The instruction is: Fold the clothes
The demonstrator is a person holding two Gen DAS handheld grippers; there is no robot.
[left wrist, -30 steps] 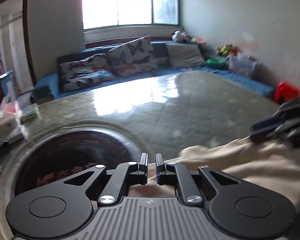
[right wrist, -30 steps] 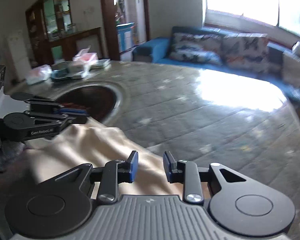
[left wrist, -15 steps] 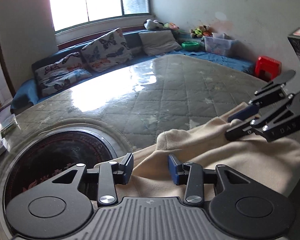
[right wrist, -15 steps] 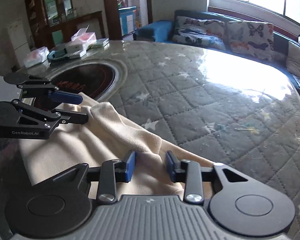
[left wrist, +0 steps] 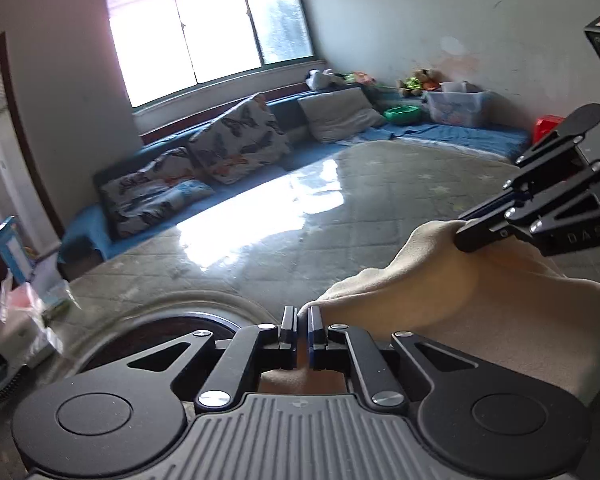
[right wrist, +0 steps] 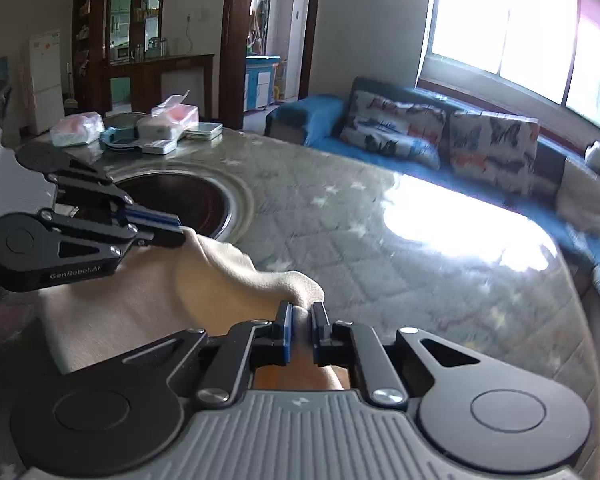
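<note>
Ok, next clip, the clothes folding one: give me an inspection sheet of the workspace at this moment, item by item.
Surface: round table under a glossy quilted cover, with a dark round inset.
Job's things: one cream garment, bunched along its far edge, pinched at two spots.
Clutter: packets and boxes at the table's far side.
Grippers: left gripper and right gripper have both just closed, and each is shut on the garment's edge.
Cables: nothing seen.
Surroundings: blue sofa with butterfly cushions, a window, a storage bin.
</note>
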